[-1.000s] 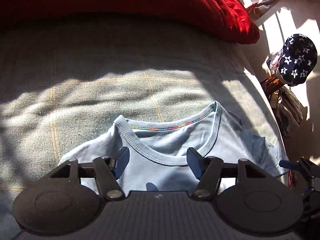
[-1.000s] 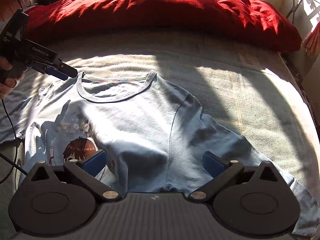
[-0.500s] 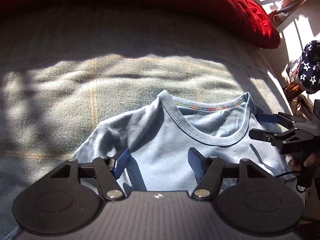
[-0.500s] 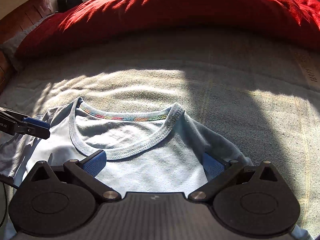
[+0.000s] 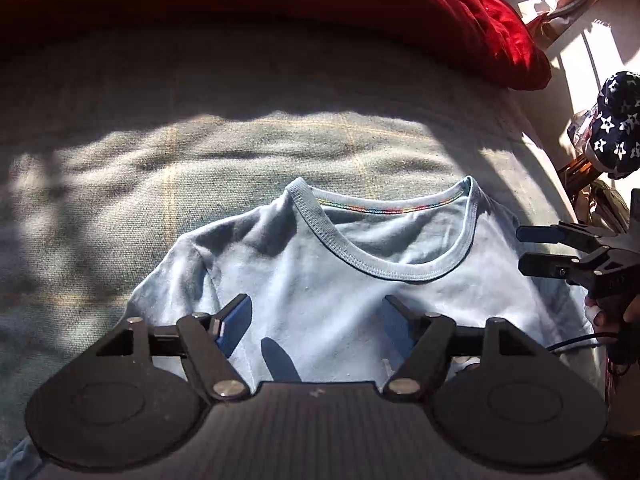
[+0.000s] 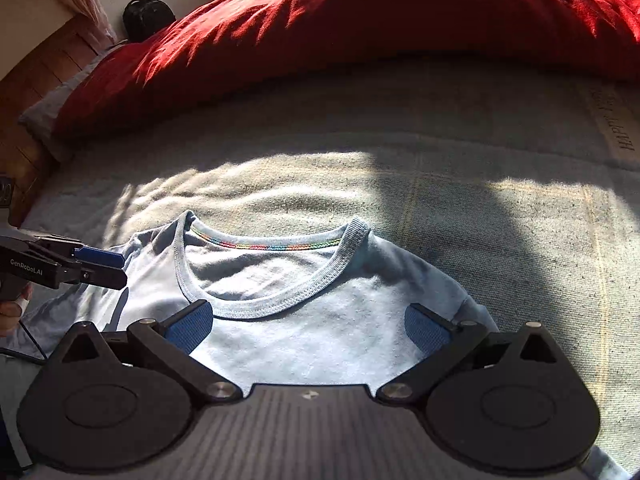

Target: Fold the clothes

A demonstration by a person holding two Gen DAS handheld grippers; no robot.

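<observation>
Left tongs (image 5: 314, 322): pointed steeply down over the chest of the light blue T-shirt (image 5: 360, 288), blue pads spread on either side of a patch of cloth, jaws opening, nothing pinched between them. Their shadow falls on the fabric just below.

Right tongs (image 6: 308, 322): likewise spread wide above the shirt, one pad just below the collar (image 6: 280, 300), the other near the shoulder seam. Pads are clear of the cloth as far as can be seen; nothing gripped.

Each pair shows in the other's view: the left tongs come in from the shirt's sleeve side, held by a hand (image 6: 12, 308) with a cable trailing below; the right tongs come in at the opposite shoulder.

T-shirt: lies flat, front up, on the bed (image 6: 480, 208), toward the near edge, neckline pointing at the head of the bed. Ribbed collar with a rainbow-stitched strip inside the back of the neck. One sleeve lies wrinkled toward the side edge.

Bed cover: grey-green weave with faint yellow check lines, half sunlit, half in shadow.

Far edge: a large red duvet (image 6: 360, 32) bunched across the head of the bed. Beyond the side edge, a navy star-print cap (image 5: 616, 124).
</observation>
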